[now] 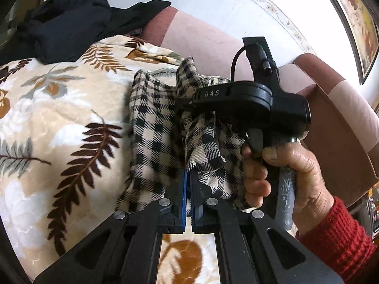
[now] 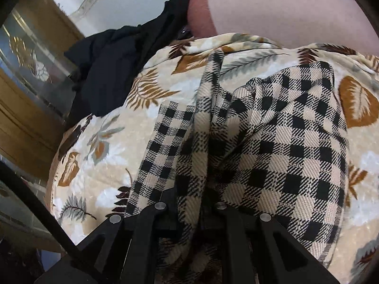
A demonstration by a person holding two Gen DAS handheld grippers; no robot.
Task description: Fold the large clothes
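A black-and-beige checked garment (image 1: 154,127) lies bunched on a leaf-print blanket (image 1: 59,118). My left gripper (image 1: 188,175) is shut on an edge of the checked cloth, its blue pads (image 1: 183,201) nearly together. The right gripper's body (image 1: 248,99), held by a hand in a red sleeve, sits just ahead and to the right, over the same cloth. In the right wrist view the checked garment (image 2: 272,142) drapes over my right gripper (image 2: 191,189) and hides its fingertips; a fold runs between the fingers, which stand close together.
A dark pile of clothes (image 1: 71,21) lies at the blanket's far left, also in the right wrist view (image 2: 118,66). A pink and brown sofa back (image 1: 208,42) and armrest (image 1: 343,127) bound the far and right sides. A glass-fronted cabinet (image 2: 30,75) stands left.
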